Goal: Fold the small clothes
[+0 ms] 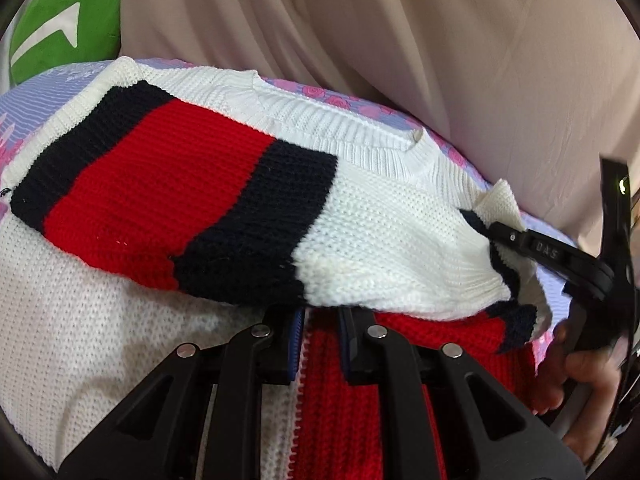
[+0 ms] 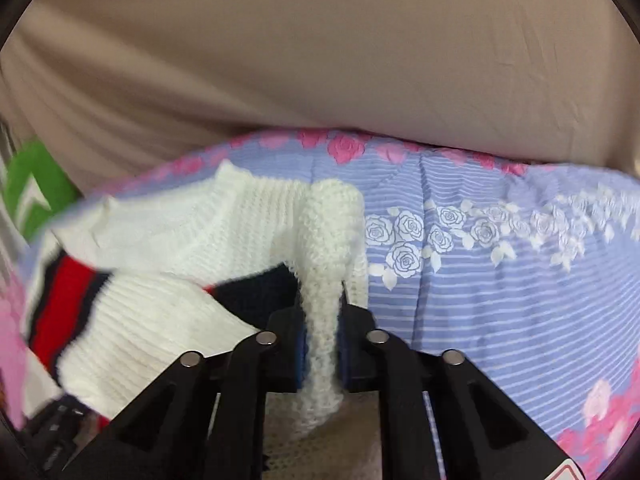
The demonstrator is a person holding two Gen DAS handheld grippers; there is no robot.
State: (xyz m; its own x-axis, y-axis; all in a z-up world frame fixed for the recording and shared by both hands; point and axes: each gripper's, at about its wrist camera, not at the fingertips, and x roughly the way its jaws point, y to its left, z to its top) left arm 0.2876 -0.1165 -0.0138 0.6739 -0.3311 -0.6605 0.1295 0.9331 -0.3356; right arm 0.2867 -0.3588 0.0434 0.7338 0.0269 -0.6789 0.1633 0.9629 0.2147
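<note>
Left gripper (image 1: 318,344): jaws nearly closed, pinching a folded edge of the sweater (image 1: 224,200) where the white and red knit meet. Pads sit tucked under the flap lying across them, so that hand reads as the anchor while the other does the carrying.

Right gripper (image 2: 322,344): jaws close together, clamped on a bunched strip of white knit that runs up between the pads and hangs out below them. Looks like sleeve or shoulder fabric, can't say which. In the left view the same gripper comes in from the right edge, biting the cuff end of the sleeve (image 1: 500,216), with a hand (image 1: 576,376) on its handle just below.

Why held this way, my read: sleeve is gripped at its end so it can be laid over the body. One striped sleeve already lies diagonally across the chest, so this is likely the second sleeve fold, mid-task.

Sweater lies on the blue floral sheet (image 2: 500,280), collar (image 1: 360,136) on the far side, toward the beige cloth (image 2: 320,60) behind. Right side of the sheet is bare. Right view is motion-blurred on the left, detail there unreliable.

Far left: a green cushion (image 1: 68,28), clear of the work.
</note>
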